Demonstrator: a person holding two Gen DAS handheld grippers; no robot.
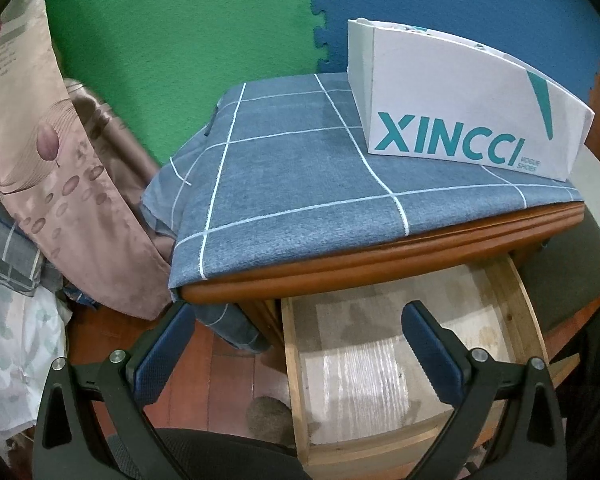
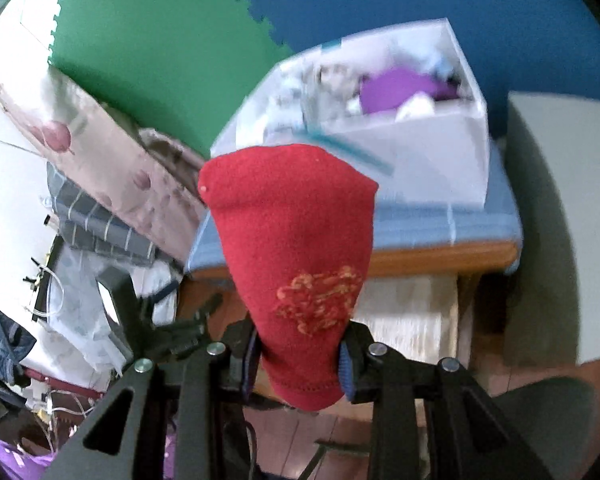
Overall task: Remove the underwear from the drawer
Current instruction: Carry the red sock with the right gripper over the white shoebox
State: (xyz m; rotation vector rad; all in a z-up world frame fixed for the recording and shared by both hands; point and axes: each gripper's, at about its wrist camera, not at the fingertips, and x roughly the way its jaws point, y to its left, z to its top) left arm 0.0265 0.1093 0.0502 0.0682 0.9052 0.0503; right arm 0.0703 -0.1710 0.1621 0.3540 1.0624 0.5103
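My right gripper (image 2: pixel 300 360) is shut on a red knitted garment (image 2: pixel 296 232) with an orange embroidered mark, which stands up between the pads and hides much of the right wrist view. It hangs above the pulled-out wooden drawer (image 2: pixel 440 320). In the left wrist view the drawer (image 1: pixel 296 380) shows a bare grey liner with nothing lying in it. My left gripper (image 1: pixel 300 336) is open over the drawer's left edge, nothing between its blue pads.
A wooden cabinet carries a blue checked cloth (image 1: pixel 300 168) and a white XINCCI shoe box (image 1: pixel 460 108); the box (image 2: pixel 420 148) holds purple and white clothes. Pink floral curtains (image 1: pixel 60 160) and piled bedding fill the left. Green and blue foam mats line the wall.
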